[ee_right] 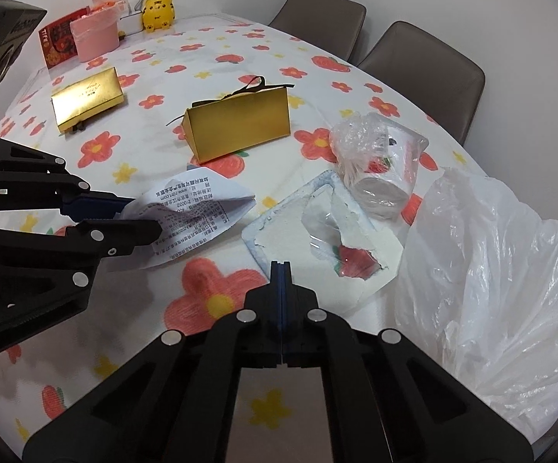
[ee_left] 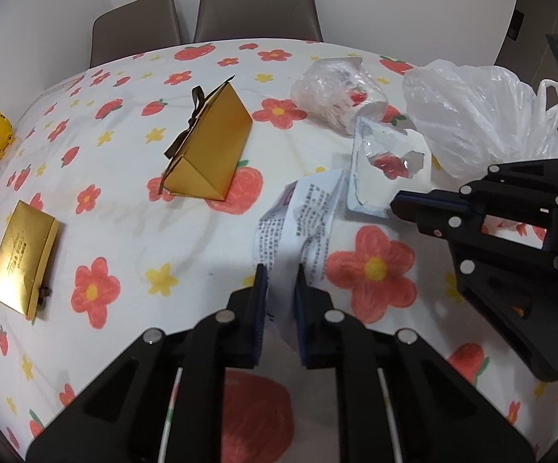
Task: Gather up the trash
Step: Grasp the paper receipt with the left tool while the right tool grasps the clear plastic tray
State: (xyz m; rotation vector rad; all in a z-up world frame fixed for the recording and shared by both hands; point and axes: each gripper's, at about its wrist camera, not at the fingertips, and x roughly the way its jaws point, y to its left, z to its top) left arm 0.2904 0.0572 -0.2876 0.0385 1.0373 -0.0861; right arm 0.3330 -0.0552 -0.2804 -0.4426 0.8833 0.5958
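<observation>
On the floral tabletop point(ee_left: 105, 177), the left gripper point(ee_left: 280, 270) pinches the printed paper point(ee_left: 302, 223). The right gripper point(ee_right: 281, 264), fingers pressed together, nips the torn blister pack's point(ee_right: 279, 239) edge beside the plastic bag point(ee_right: 491, 270).

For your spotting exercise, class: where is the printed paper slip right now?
The printed paper slip lies crumpled on the flowered tablecloth, pinched in the left claw, left of the torn blister pack.

Left claw point(ee_left: 280, 270) pinching crumpled printed paper point(ee_left: 302, 223) over floral tablecloth point(ee_left: 124, 162)
</observation>
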